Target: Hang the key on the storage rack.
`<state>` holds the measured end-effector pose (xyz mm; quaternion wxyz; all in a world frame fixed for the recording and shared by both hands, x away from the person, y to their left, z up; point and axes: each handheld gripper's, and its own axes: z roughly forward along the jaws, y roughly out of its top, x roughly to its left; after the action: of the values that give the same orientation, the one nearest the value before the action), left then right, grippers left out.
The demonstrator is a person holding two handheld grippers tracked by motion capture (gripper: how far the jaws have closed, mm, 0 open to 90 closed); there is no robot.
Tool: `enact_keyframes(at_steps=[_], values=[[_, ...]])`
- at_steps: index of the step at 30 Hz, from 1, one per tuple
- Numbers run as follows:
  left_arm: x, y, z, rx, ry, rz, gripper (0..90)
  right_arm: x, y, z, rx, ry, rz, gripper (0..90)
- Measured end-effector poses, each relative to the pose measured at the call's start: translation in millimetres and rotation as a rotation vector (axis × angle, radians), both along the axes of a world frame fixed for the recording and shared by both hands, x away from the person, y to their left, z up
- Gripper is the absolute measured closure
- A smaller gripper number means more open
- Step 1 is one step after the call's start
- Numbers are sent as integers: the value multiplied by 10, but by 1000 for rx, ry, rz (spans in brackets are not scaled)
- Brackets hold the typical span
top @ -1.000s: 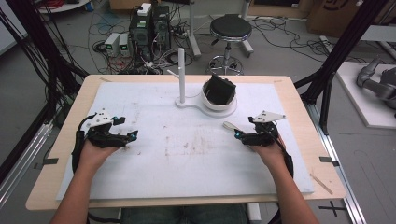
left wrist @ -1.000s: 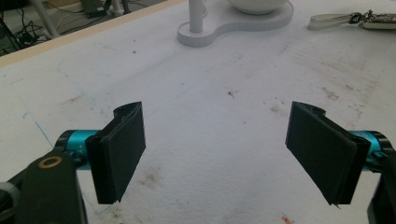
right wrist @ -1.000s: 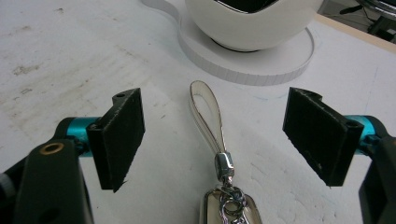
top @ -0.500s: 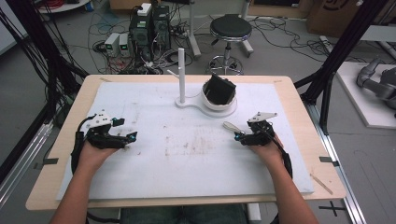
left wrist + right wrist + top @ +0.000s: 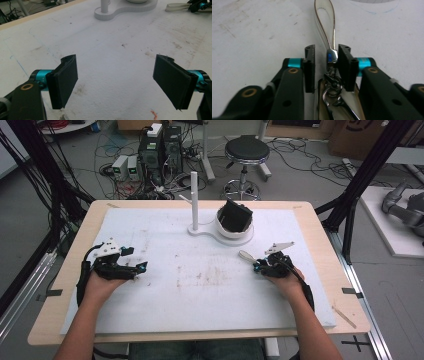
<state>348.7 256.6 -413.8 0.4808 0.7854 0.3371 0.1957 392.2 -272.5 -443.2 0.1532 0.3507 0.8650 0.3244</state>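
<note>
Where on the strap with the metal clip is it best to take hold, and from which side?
Grip the metal cap joining the strap loop to the clip, coming along the strap from the clip end, one jaw on each side. The cap is hard and narrow; the flat loop would probably slip. The right gripper has just been closing there, cap between its jaws.

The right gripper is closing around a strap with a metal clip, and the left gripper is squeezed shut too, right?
Not quite. The left gripper is open: the left gripper view shows its jaws wide apart with nothing between them. The rest holds: the right gripper has just been closing around the strap and its metal clip.
</note>
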Motion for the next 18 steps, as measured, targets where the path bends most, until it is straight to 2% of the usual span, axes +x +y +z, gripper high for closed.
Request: enact_keyframes(at_steps=[4, 7, 9, 15, 17, 18], values=[[-5, -10, 3, 0, -1, -2, 200, -14, 24, 9, -11, -8, 1, 809], [-7, -3, 5, 2, -1, -1, 200, -20, 19, 27, -8, 3, -16, 819], [-7, 5, 8, 2, -4, 2, 200, -32, 11, 49, -1, -5, -19, 821], [-9, 17, 14, -4, -5, 6, 199, -98, 7, 198, 92, -60, -33, 825], [-12, 18, 16, -2, -5, 5, 199, -133, 41, 298, 128, -106, -24, 825], [-14, 20, 19, -1, -5, 4, 199, -133, 41, 298, 128, -106, -24, 825]])
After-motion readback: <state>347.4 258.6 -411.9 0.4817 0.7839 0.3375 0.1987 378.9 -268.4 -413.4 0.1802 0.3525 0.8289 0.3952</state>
